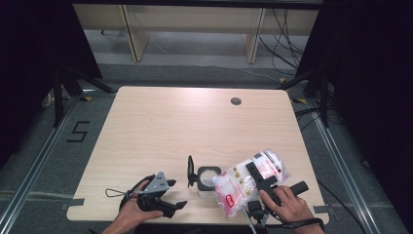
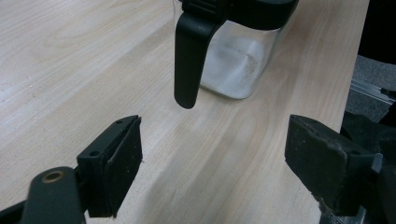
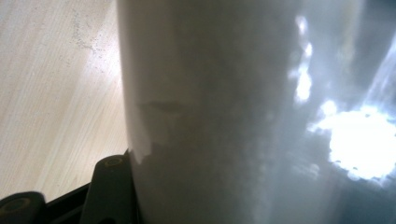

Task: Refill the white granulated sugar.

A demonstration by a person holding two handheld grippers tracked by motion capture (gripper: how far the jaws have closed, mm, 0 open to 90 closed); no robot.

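At the near edge of the pale wooden counter (image 1: 160, 122), the right claw (image 1: 257, 176) is clamped on a clear plastic bag of white granules with red print (image 1: 243, 183), tilted over a clear square jar with a black handle (image 1: 207, 178). The left claw (image 1: 168, 195) stands wide open and empty beside the jar. The bag hides the jar's right side.

White-filled plastic bag (image 1: 243, 183) with red print, lying tilted, touching clear lidless jar (image 1: 208, 178) (black handle), table's near edge.

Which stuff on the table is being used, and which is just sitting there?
Being used:
- clear plastic bag of white powder with red print, in the right gripper
- clear square jar with black lid and handle
- open left gripper

Just there:
- round grommet hole
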